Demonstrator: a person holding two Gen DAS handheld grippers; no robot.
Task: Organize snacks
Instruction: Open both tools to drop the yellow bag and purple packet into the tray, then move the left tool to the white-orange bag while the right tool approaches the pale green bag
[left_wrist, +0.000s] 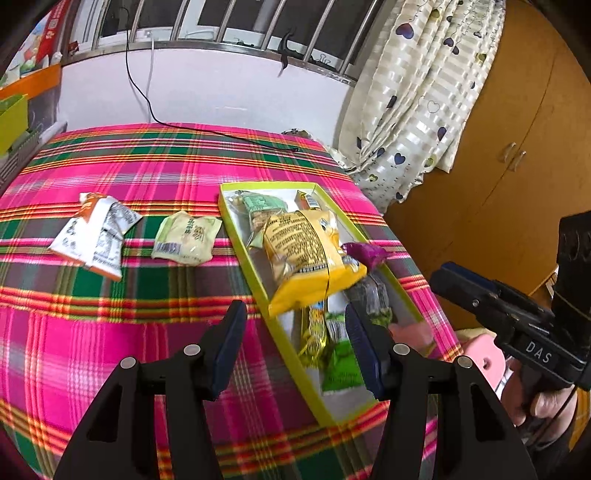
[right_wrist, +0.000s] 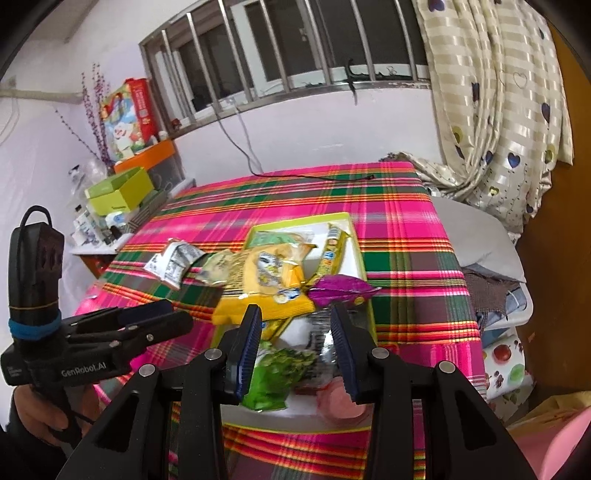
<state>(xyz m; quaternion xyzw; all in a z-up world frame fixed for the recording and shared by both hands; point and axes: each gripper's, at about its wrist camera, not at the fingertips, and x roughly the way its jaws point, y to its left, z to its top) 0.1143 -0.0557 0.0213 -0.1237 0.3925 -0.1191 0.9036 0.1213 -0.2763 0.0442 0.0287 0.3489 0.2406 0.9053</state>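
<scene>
Snacks: most lie in the shallow green tray (left_wrist: 236, 225) on the plaid-covered counter (left_wrist: 110, 332); a white packet (left_wrist: 94, 236) and a pale green packet (left_wrist: 184, 238) lie outside it, left of the tray.
Yellow bag (left_wrist: 306, 258): heaped on the others, its lower corner overhanging the tray rim; a nudge could tip it out.
Purple wrapper (right_wrist: 338, 290): perched at the tray's edge, likely to slide off.
Left gripper (left_wrist: 295, 347): fingers spread apart, empty, above the tray's near part.
Right gripper (right_wrist: 295, 350): fingers parted, empty, low over the near snacks; descending here risks crushing or dragging them.

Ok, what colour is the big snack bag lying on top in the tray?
Yellow, with dark print; clearest in the left wrist view.
</scene>
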